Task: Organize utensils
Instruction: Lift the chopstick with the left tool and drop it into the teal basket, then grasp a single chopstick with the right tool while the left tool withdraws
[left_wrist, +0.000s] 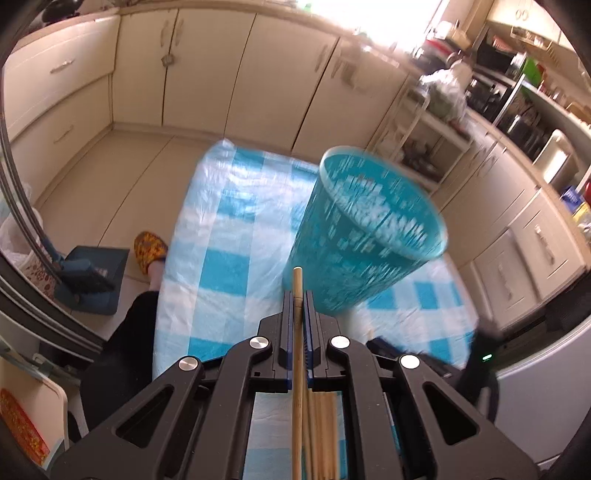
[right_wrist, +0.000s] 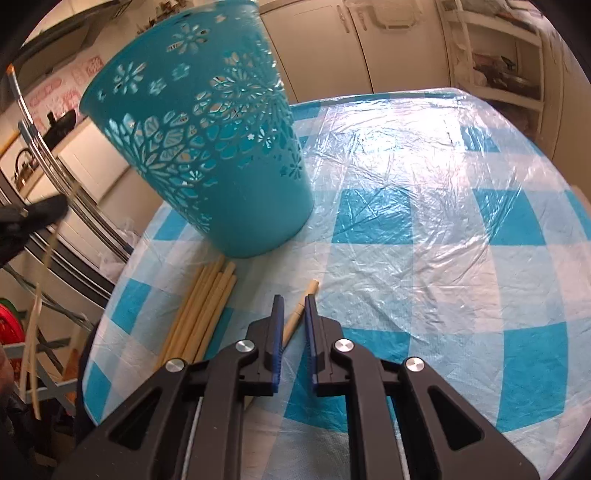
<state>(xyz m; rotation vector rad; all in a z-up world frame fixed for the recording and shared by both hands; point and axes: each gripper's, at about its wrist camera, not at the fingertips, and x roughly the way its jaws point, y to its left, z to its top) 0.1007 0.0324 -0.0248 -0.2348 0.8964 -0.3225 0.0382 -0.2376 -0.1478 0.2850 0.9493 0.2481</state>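
My left gripper (left_wrist: 297, 295) is shut on one wooden chopstick (left_wrist: 297, 332), which runs between the pads and pokes out past the tips. It hangs above the checked table, close to the teal perforated basket (left_wrist: 364, 229). In the right wrist view the basket (right_wrist: 207, 147) stands at the table's left, with several chopsticks (right_wrist: 201, 306) lying at its foot. My right gripper (right_wrist: 293, 306) stands low over the table, its jaws nearly together on a single chopstick (right_wrist: 312, 288) that slants between the pads. At the left edge the left gripper (right_wrist: 33, 218) shows as a dark blur with its stick dangling.
The table (right_wrist: 424, 221) wears a blue-and-white checked cloth under clear plastic. Cream cabinets (left_wrist: 207, 74) ring the room and a white shelf unit (left_wrist: 421, 136) stands behind the table. A person's foot in a yellow slipper (left_wrist: 149, 249) rests by a blue dustpan (left_wrist: 92, 277).
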